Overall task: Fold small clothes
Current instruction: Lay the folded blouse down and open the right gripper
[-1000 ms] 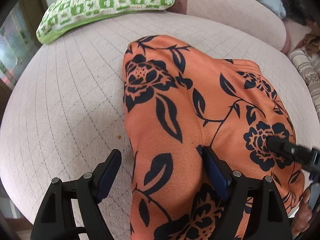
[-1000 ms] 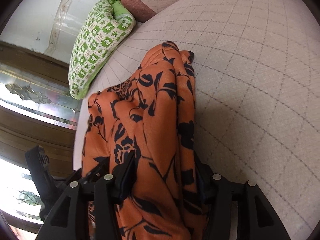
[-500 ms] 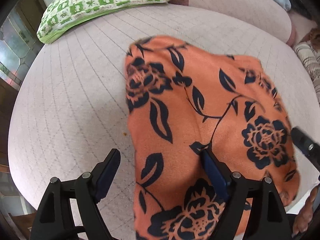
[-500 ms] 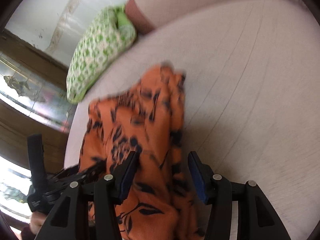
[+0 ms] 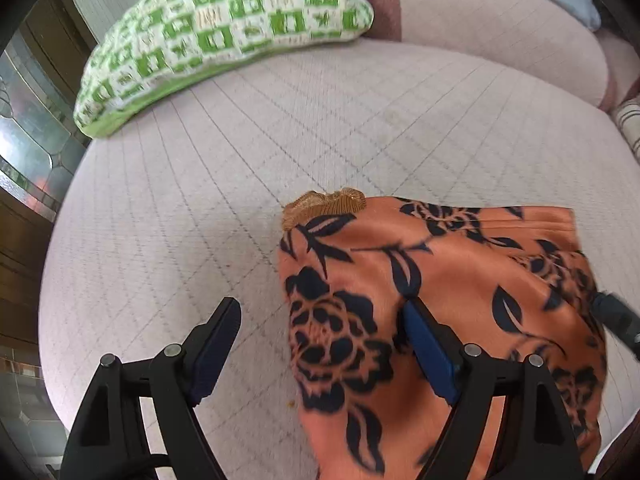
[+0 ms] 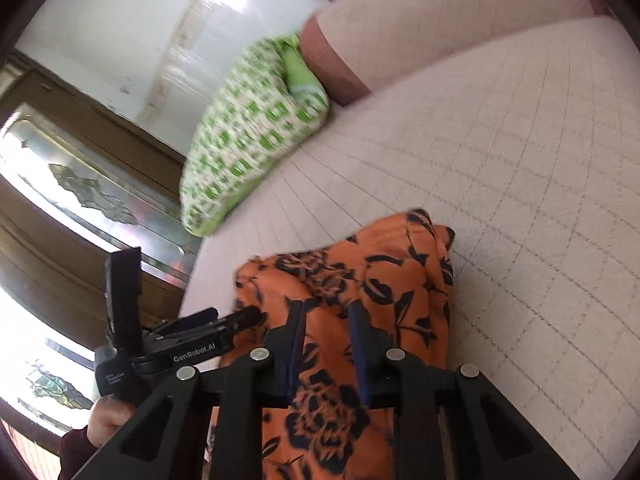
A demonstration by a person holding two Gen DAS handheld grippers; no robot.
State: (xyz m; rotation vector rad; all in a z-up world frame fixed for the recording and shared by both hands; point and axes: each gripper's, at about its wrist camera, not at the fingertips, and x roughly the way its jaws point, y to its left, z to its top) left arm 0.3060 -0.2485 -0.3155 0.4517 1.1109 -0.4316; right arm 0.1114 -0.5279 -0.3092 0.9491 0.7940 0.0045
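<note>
An orange garment with black flowers (image 5: 440, 280) lies on the pale quilted seat cushion (image 5: 240, 152), its ribbed waistband corner turned up at the far edge. My left gripper (image 5: 320, 344) is open; its right finger is over the cloth, its left finger over bare cushion. In the right wrist view the garment (image 6: 372, 280) is bunched between the fingers of my right gripper (image 6: 326, 316), which is shut on a fold of it. The left gripper (image 6: 200, 332) shows at the left there.
A green and white checked pillow (image 5: 216, 32) leans at the back left of the cushion, also seen in the right wrist view (image 6: 252, 140). A pink backrest (image 5: 480, 20) runs behind. A wooden door with glass (image 6: 80, 200) stands to the left.
The garment has been drawn toward me, so its far edge lies much nearer and the waistband corner shows. My right gripper has closed on the cloth. The left gripper stays open.
</note>
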